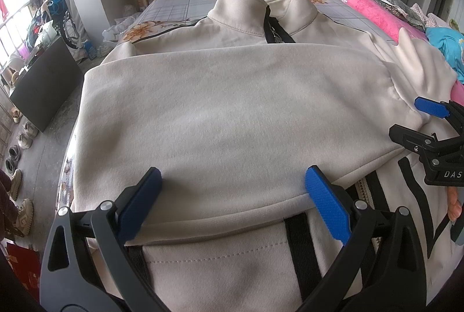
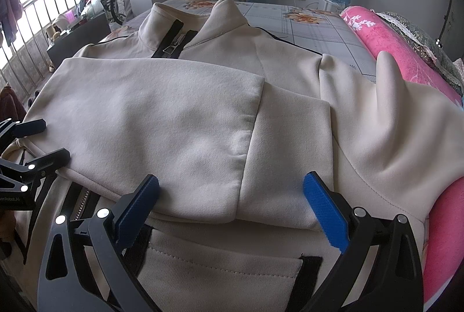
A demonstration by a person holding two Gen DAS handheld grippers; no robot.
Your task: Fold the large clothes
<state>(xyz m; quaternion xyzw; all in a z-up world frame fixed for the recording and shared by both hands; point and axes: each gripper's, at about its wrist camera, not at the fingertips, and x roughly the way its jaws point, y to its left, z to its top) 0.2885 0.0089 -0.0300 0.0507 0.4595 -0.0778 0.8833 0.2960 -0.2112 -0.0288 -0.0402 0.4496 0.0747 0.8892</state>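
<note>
The jacket (image 1: 232, 115) is matt cream cloth, softly brushed, with a metal zipper (image 2: 171, 47) at 12 o'clock. The left gripper (image 1: 232, 196) has textured blue pads (image 1: 327, 204) (probably rubber) on matt black plastic.

Cream zip-up jacket (image 1: 232, 115) flat, front up, sleeve folded across chest.
</note>
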